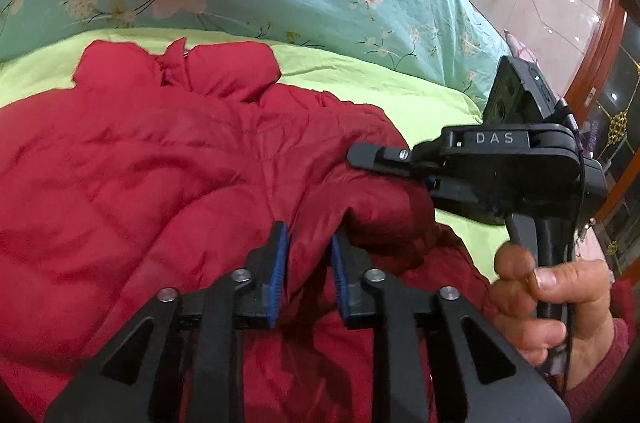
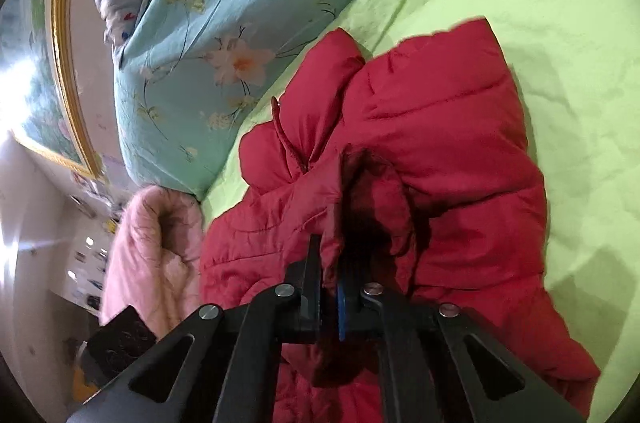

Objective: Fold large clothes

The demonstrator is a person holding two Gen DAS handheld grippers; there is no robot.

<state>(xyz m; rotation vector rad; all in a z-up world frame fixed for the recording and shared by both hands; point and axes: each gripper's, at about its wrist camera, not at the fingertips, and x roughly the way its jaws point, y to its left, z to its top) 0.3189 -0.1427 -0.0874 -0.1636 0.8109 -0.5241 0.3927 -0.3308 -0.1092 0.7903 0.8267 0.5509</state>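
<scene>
Both tools clamp folds of a red puffer jacket [image 1: 168, 159] spread on the lime-green bed [image 2: 540, 3], the right tool [image 1: 362, 157] at three o'clock of the left tool [image 1: 308, 263].

I see soft, even indoor light. White glare burns out the far left of my right claw [image 2: 330, 263], beside a blurred picture frame [image 2: 66, 63]. The jacket [image 2: 440, 151] casts dark shadow just ahead of it. Edges bend and darken heavily.
</scene>
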